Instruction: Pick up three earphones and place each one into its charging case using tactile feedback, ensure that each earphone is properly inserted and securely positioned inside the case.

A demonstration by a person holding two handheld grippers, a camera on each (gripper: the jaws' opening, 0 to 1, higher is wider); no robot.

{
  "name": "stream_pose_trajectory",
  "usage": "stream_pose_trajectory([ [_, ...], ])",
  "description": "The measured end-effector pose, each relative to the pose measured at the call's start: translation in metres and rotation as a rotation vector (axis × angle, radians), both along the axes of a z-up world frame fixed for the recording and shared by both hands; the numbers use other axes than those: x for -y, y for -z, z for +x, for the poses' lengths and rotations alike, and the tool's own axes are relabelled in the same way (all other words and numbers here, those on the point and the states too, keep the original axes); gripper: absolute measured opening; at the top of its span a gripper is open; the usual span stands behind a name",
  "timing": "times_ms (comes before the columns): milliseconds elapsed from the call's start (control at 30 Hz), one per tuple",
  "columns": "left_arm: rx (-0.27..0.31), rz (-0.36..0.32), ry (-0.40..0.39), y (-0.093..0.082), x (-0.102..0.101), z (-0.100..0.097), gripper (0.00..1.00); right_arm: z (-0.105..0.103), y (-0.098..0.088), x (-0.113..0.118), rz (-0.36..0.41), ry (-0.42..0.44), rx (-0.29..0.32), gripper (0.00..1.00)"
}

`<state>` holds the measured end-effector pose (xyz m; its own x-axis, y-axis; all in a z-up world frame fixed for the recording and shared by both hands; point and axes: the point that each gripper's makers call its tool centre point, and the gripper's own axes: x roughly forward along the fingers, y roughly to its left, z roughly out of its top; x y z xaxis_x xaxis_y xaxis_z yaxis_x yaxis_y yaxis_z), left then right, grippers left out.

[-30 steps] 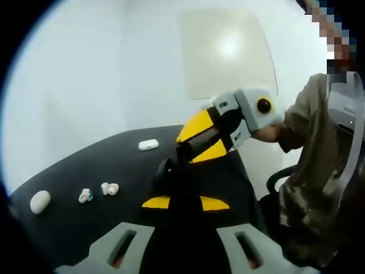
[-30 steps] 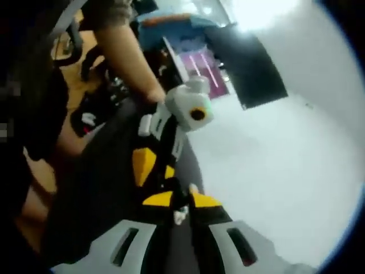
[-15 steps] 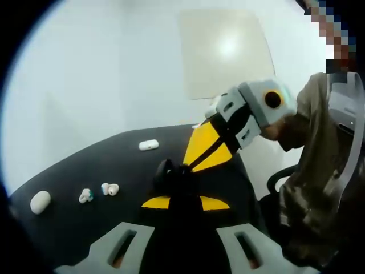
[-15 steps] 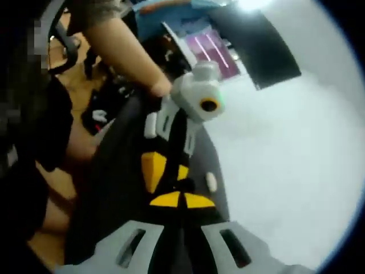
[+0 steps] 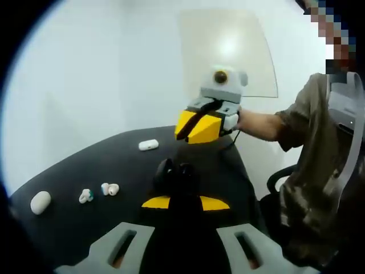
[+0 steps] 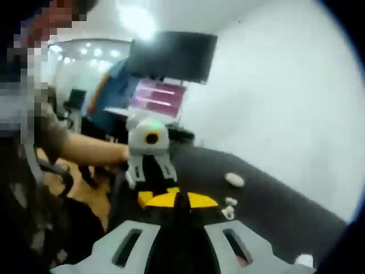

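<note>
While your left gripper (image 5: pixel 181 184) clamps a dark charging case (image 5: pixel 171 173), your right gripper (image 5: pixel 197 127) hovers above, tips together; two earphones (image 5: pixel 109 189) and white cases (image 5: pixel 148 145) lie on the black table (image 5: pixel 68 222).

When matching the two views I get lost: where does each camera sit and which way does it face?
Left gripper view: rides the left gripper, shut on a black case; faces across the black table at the raised right gripper; the person's arm shows.
Right gripper view: rides the right gripper, faces back at the left gripper; the person's arm shows.
Both share the table and white earphones.
</note>
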<state>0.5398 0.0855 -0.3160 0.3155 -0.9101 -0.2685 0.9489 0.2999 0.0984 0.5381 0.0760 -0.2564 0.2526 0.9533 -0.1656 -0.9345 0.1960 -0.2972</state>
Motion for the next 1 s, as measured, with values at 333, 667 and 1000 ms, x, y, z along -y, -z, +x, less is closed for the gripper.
stream_pose_trajectory([
  [333,0.004,0.0,-0.001,-0.002,0.0,-0.001,0.14,0.002,-0.013,0.008,0.093,-0.041,-0.053,0.15],
  [667,0.016,0.004,-0.001,-0.004,-0.001,-0.003,0.14,-0.008,0.043,0.0,-0.072,-0.243,-0.262,0.25],
  [1000,0.047,0.016,-0.006,-0.003,-0.007,-0.004,0.14,-0.004,0.047,-0.009,-0.054,-0.291,-0.335,0.19],
])
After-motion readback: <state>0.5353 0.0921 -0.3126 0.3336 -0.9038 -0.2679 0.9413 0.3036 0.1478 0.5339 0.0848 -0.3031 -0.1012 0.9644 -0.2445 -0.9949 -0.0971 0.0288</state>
